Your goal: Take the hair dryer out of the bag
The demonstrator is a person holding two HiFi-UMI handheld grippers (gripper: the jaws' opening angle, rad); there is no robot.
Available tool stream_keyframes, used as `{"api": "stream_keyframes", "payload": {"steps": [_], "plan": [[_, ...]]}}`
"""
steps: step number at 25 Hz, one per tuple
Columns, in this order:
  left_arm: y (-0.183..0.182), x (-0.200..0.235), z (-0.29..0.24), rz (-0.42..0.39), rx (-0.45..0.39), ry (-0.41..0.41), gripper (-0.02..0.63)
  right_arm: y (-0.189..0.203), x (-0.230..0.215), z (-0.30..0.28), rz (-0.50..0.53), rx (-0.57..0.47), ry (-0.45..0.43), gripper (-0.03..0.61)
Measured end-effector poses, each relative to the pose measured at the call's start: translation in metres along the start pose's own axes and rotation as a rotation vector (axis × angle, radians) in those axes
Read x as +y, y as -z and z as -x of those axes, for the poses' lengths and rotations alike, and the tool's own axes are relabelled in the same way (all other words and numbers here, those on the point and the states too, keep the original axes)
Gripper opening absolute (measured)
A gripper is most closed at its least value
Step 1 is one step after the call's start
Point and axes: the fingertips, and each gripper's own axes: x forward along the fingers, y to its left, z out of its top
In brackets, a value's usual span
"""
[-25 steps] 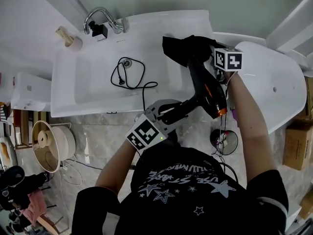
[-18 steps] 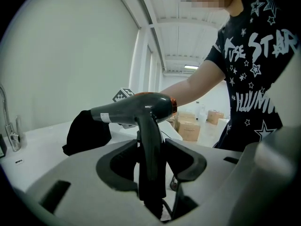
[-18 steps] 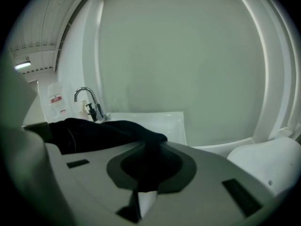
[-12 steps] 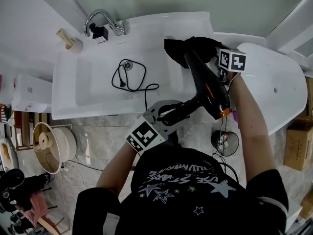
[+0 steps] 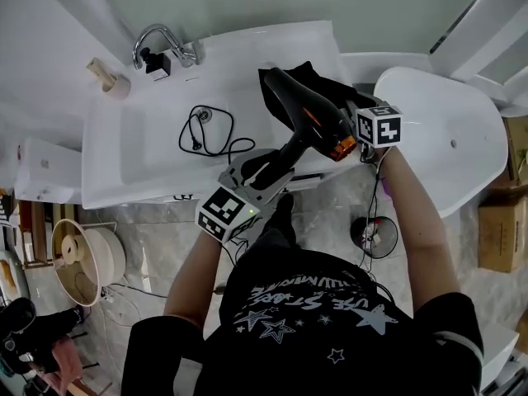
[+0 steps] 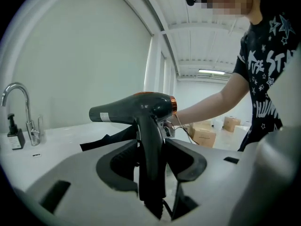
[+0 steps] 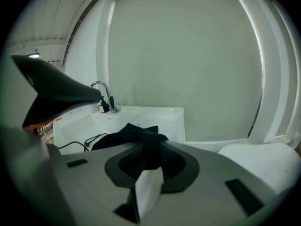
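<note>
1. Head view: the left tongs [image 5: 262,166] are clamped on the handle of the hair dryer [image 5: 313,118], which is held in the air above the right end of the sink [image 5: 140,147], clear of the bag [image 5: 276,96]. The black bag lies under the dryer's barrel. The right tongs [image 5: 353,112] sit just beside the dryer's orange rear ring. The cord [image 5: 206,134] lies coiled in the basin near the tap [image 5: 157,40].
2. Left gripper view: the left tongs [image 6: 151,173] press on the upright handle from both sides. The hair dryer [image 6: 141,112] has its barrel pointing left, with the bag [image 6: 106,141] behind it.
3. Right gripper view: the right tongs [image 7: 148,173] have just been easing open, but stand nearly together with the bag [image 7: 129,135] cloth and a white tag [image 7: 148,189] between them. The hair dryer [image 7: 56,95] shows at upper left.
</note>
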Motion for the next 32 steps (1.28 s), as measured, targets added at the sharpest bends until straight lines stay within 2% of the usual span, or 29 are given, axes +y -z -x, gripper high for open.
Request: {"api": "stream_keyframes", "payload": {"steps": [4,9,14,17,20,23,27,32], "plan": [[-0.002,-0.004,0.005,0.05,-0.012,-0.035,0.195,0.013,0.006,0.029,0.021,-0.006,0.007,0.111],[-0.002,-0.014,0.015,0.067,-0.03,-0.076,0.195,0.024,0.017,0.061,0.053,-0.021,0.015,0.15],[-0.008,-0.03,0.024,0.126,-0.084,-0.092,0.195,0.025,0.026,0.1,0.044,-0.079,0.025,0.16],[-0.011,-0.042,0.029,0.13,-0.096,-0.111,0.195,0.022,0.036,0.124,0.051,-0.127,0.017,0.16],[-0.015,-0.051,0.034,0.13,-0.111,-0.129,0.195,0.016,0.048,0.148,0.062,-0.182,0.008,0.139],[-0.022,-0.06,0.042,0.133,-0.138,-0.151,0.195,0.014,0.062,0.173,0.088,-0.23,0.026,0.018],[-0.03,-0.068,0.052,0.125,-0.158,-0.174,0.195,0.022,0.078,0.196,0.121,-0.264,0.028,0.007],[-0.031,-0.066,0.06,0.158,-0.185,-0.196,0.195,0.036,0.085,0.205,0.069,-0.274,0.02,0.006]]}}
